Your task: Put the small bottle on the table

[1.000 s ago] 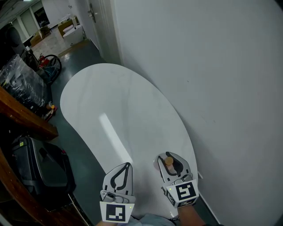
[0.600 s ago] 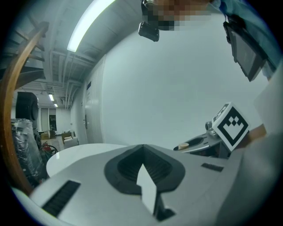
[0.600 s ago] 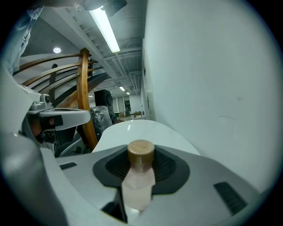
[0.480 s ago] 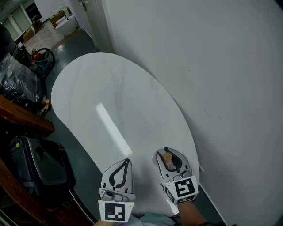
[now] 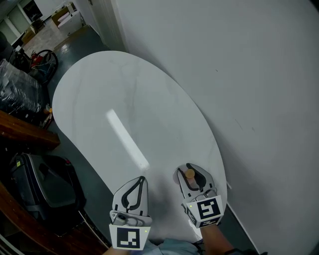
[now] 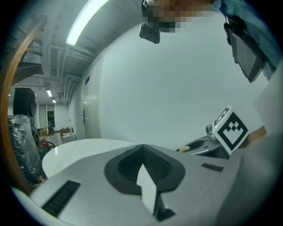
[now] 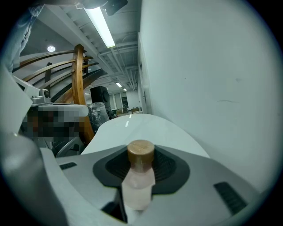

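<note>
The small bottle (image 7: pixel 138 187) is pale and translucent with a round wooden cap (image 5: pixel 189 174). It stands upright between the jaws of my right gripper (image 5: pixel 189 167), which is shut on it, over the near end of the white oval table (image 5: pixel 124 109) close to the wall. In the right gripper view the bottle fills the dark pads of that gripper (image 7: pixel 141 147). My left gripper (image 5: pixel 141 178) hovers beside it at the table's near edge, shut, with nothing in it. From the left gripper view its jaws (image 6: pixel 143 146) meet at a point, and the right gripper (image 6: pixel 208 143) shows at the right.
A plain white wall (image 5: pixel 239 74) runs along the table's right side. On the dark floor to the left are a black case (image 5: pixel 45 184), a wooden rail (image 5: pixel 22 133) and wrapped goods (image 5: pixel 17 94). A doorway (image 5: pixel 99 15) lies beyond the far end.
The head view has shifted, so the table sits slightly higher and further left in the picture. Both grippers keep their places, and the bottle stays held in the right one.
</note>
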Available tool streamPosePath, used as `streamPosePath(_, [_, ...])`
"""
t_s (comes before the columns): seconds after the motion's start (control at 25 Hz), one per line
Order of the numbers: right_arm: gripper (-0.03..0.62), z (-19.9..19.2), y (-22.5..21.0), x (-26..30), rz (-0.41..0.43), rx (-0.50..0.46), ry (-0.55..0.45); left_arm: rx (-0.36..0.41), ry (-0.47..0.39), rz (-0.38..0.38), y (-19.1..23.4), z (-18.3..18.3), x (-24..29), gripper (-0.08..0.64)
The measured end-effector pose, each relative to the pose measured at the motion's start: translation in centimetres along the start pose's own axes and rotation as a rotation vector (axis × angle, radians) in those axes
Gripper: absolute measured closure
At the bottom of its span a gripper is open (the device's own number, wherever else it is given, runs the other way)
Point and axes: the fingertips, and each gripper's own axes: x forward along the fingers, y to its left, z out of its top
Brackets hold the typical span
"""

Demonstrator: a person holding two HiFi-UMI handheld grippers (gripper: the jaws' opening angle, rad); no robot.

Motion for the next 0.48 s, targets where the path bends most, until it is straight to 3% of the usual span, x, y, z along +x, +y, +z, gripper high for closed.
streamPosePath(0.04, [0.476,-0.1,-0.1,0.0,-0.002,0.002,0.004,-0.017,0.004,0.006,0.1,-0.1,0.0,0.560])
streamPosePath(0.16, [0.476,-0.7,-0.3,0.2,-0.005,0.006,0.016,0.068,0.023,-0.026,0.0,-0.3,0.2,0.560])
streamPosePath(0.32, [0.476,-0.8,-0.3,0.5,-0.002,0.005,0.017,-0.083,0.037,0.030,0.5,-1.0,0.2,0.560])
streamPosePath(0.48, [0.476,-1.1,-0.5,0.7,-0.003,-0.015,0.015,-0.078,0.049,0.029,0.7,-1.1,0.3,0.560])
